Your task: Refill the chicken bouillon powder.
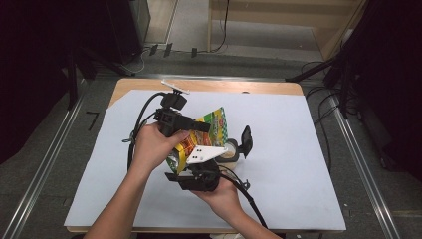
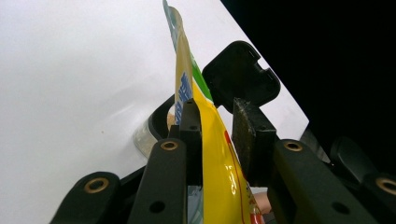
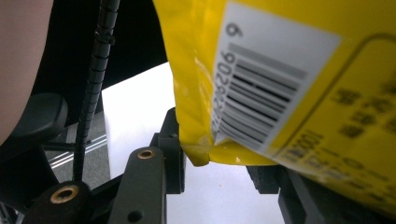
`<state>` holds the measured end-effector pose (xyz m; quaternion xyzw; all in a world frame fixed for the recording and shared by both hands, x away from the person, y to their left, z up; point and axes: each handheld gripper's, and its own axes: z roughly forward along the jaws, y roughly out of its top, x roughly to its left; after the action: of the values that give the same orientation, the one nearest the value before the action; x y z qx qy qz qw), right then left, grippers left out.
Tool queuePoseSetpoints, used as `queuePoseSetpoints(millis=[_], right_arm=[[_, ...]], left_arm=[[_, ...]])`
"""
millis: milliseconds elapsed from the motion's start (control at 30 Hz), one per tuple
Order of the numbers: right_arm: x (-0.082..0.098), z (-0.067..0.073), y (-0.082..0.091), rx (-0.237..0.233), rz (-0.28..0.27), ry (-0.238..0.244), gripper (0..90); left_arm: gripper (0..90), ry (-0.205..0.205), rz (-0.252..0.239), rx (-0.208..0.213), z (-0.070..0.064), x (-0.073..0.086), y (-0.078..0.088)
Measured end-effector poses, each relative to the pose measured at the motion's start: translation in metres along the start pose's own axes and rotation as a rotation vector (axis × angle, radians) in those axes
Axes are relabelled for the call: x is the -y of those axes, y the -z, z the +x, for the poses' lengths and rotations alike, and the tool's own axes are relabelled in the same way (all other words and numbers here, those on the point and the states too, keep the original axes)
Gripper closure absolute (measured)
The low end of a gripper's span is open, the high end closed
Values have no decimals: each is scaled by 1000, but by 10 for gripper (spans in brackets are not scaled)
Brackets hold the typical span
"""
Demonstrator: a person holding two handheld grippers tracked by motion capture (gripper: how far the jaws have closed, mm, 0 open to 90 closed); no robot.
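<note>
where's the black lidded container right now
In the high view the black container sits mid-table on the white sheet, just right of the yellow bag.

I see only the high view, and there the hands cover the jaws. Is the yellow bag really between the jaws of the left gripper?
Observer: Yes. In the left gripper view the bag stands edge-on between the jaws of the left gripper. One pad lies on it, but I cannot tell whether the other presses.
Operator: And where is the right gripper on the bag?
Observer: In the right gripper view, a corner of the bag sits between the jaws of the right gripper, close beside one jaw. The bag covers the other jaw.
</note>
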<state>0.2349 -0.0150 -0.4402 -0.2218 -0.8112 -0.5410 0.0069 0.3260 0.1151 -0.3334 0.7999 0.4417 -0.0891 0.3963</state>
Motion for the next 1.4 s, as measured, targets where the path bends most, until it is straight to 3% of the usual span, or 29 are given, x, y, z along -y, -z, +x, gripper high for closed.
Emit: queuePoseSetpoints(millis=[400, 867, 1400], right_arm=[[0, 0, 0, 5, 2, 10, 646], [0, 0, 0, 10, 7, 19, 647], [-1, 1, 1, 9, 4, 22, 646]], left_arm=[[757, 2, 1, 16, 3, 0, 0], [755, 34, -3, 40, 5, 0, 1], [752, 28, -9, 40, 4, 0, 3]])
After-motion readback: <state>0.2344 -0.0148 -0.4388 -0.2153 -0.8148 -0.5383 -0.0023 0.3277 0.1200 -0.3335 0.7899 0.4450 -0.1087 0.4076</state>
